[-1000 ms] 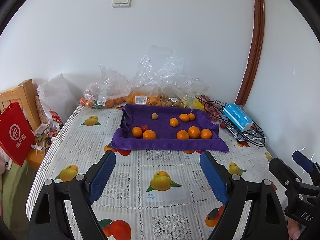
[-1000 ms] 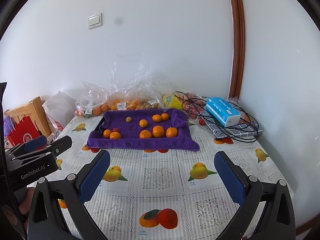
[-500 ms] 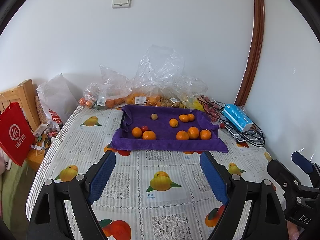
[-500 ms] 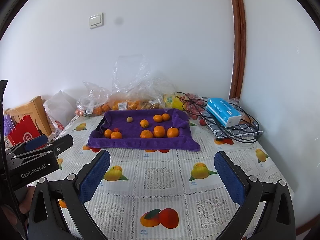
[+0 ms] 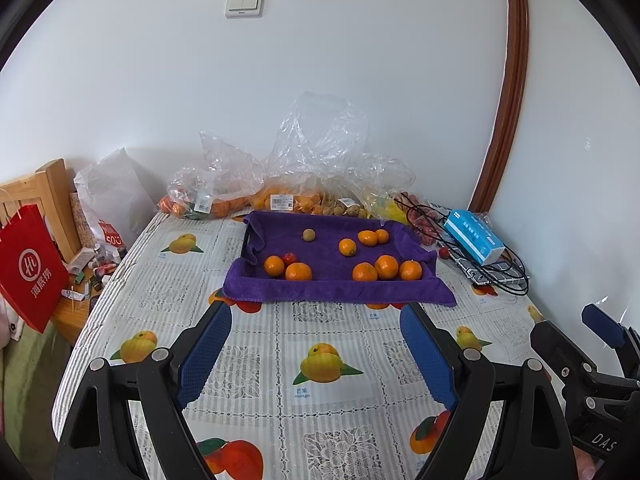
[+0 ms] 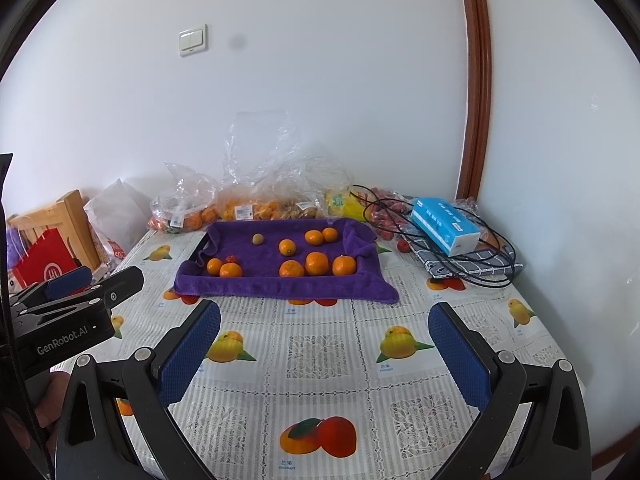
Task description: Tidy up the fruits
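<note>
A tray lined with a purple towel [image 5: 340,294] [image 6: 280,286] sits at the far middle of the table. On it lie several oranges [image 5: 386,266] [image 6: 317,263], a small red fruit [image 5: 289,257] [image 6: 231,258] and a small brown fruit [image 5: 308,234] [image 6: 257,239]. My left gripper [image 5: 316,354] is open and empty, low over the near tablecloth, well short of the tray. My right gripper [image 6: 326,354] is open and empty, beside it to the right.
Clear plastic bags of fruit [image 5: 280,196] [image 6: 256,208] line the wall behind the tray. A blue tissue box [image 5: 474,236] [image 6: 444,226] and black cables [image 6: 472,268] lie at the right. A red paper bag [image 5: 30,272] and wooden chair [image 5: 44,196] stand left of the table.
Both grippers have drifted very slightly; the tray appears a touch lower in the right wrist view. Nothing was grasped or released.
</note>
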`<state>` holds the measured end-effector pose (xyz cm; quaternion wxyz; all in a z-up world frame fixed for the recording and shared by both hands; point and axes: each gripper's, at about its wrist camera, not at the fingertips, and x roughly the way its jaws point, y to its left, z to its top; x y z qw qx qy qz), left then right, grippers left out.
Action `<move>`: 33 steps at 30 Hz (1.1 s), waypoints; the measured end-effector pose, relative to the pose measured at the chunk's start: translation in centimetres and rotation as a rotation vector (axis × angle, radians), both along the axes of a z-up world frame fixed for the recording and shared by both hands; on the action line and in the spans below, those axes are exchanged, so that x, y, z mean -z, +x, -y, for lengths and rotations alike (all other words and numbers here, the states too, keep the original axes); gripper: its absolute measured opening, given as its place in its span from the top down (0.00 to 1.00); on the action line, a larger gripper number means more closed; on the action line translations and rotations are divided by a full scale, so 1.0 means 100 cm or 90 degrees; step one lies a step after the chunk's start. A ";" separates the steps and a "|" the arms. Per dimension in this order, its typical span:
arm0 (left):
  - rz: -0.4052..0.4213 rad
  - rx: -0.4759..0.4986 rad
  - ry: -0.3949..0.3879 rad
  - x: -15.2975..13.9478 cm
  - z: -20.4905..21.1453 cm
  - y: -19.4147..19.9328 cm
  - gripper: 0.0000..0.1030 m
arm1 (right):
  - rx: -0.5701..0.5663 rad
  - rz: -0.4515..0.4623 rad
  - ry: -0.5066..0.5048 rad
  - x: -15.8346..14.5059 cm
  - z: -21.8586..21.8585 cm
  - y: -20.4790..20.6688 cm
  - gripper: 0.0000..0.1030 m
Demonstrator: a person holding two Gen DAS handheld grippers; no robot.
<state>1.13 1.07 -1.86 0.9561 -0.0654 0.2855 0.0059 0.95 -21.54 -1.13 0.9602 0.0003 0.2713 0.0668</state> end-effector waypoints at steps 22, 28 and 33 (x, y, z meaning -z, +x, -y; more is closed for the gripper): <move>0.001 -0.004 0.001 -0.005 -0.001 0.000 0.17 | -0.001 0.004 0.001 0.000 -0.002 0.000 0.01; 0.004 -0.003 0.003 -0.005 -0.002 0.001 0.17 | 0.002 0.005 0.009 -0.002 0.000 0.001 0.01; 0.004 -0.005 0.003 -0.004 -0.002 0.000 0.17 | -0.002 0.006 0.012 -0.001 -0.001 0.003 0.00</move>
